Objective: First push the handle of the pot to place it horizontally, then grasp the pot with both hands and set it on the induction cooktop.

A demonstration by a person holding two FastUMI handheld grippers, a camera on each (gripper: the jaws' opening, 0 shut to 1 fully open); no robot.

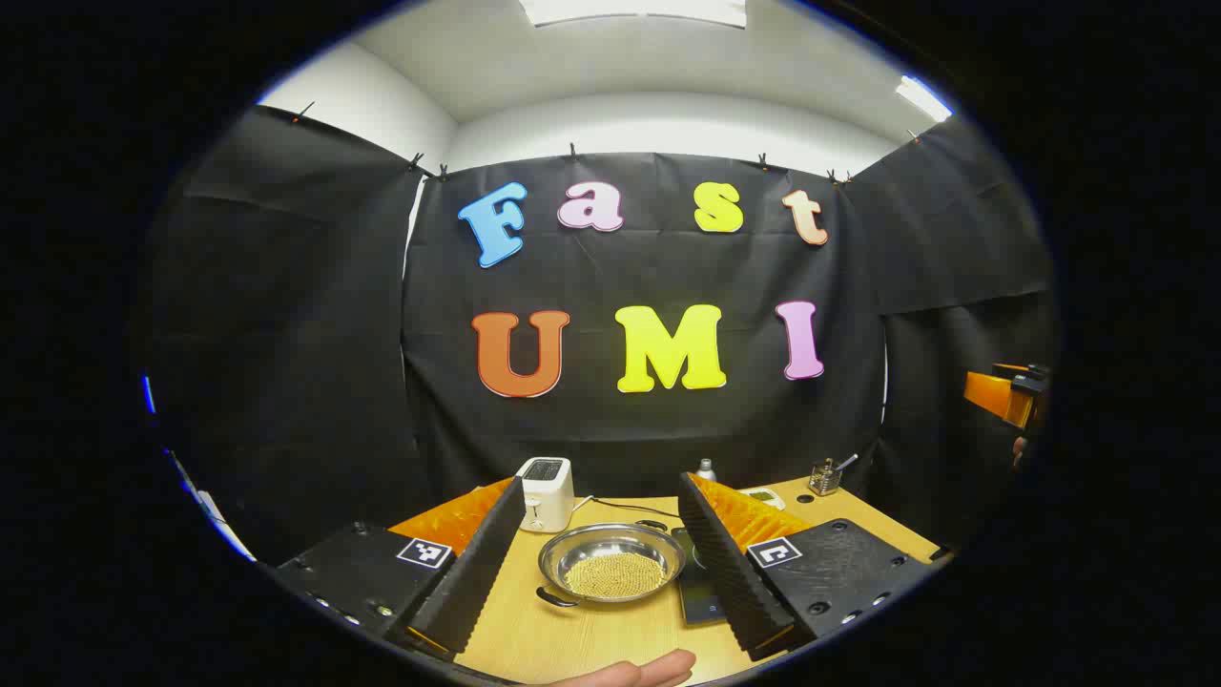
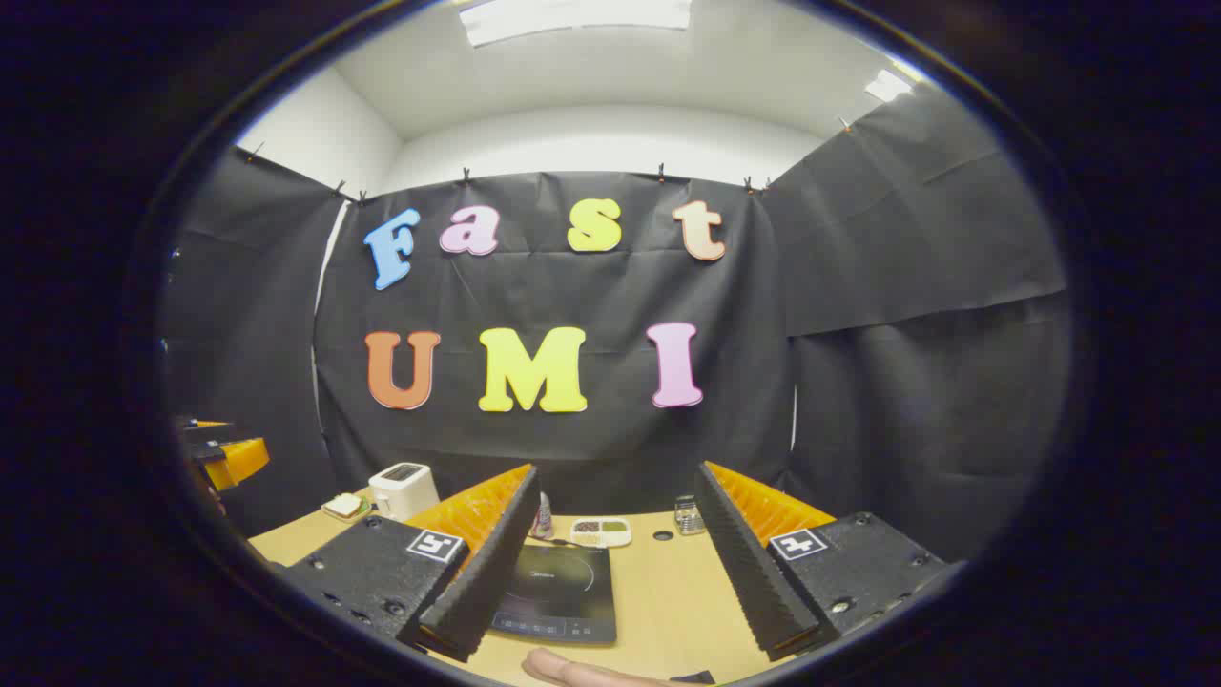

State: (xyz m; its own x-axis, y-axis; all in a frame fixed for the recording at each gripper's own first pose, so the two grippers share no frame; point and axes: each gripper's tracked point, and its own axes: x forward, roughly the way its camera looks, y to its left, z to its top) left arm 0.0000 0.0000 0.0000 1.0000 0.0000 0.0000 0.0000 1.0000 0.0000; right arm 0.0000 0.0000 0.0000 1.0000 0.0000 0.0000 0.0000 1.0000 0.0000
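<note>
Both grippers gaped wide and empty above the wooden table, the beaded steel pot untouched beside the black induction cooktop, so every step remained.

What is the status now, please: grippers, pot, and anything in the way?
Left gripper open, right gripper open, both empty. Pot on table beside induction cooktop, untouched. Cooktop surface bare; toaster stands behind.
</note>
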